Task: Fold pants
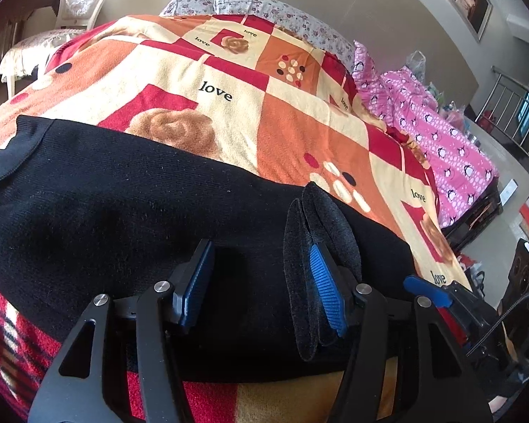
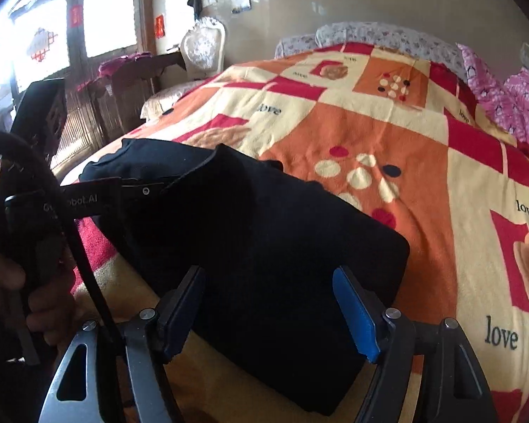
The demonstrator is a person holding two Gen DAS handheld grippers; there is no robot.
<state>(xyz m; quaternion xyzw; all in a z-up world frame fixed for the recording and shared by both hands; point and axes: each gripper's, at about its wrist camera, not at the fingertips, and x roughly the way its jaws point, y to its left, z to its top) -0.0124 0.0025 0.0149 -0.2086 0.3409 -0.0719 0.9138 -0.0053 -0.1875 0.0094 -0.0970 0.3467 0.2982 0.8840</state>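
- Spread across the bed is a fleece blanket (image 1: 299, 123) in orange, red and cream squares printed with roses and "love"; floral pillows (image 1: 264, 10) lie at its far end, and a pink penguin-print quilt (image 1: 441, 141) lies along its right side.
- Black knit pants (image 1: 123, 229) lie folded into a thick block at the near edge of that blanket, right under both my tools.
- My left gripper (image 1: 261, 289) hovers over the pants with its jaws parted. A raised fold of the black cloth leans against the inner face of one blue pad (image 1: 326, 289); the other pad stands clear, so nothing is pinched.
- My right gripper (image 2: 275, 313) is spread wide above the near corner of the folded pants (image 2: 264, 246), both pads off the fabric.
- From the right wrist view, my hand (image 2: 35, 299) grips the left tool's handle beside the pants.
- A white chair (image 2: 204, 49) stands by the far wall, near a bright window (image 2: 53, 35).
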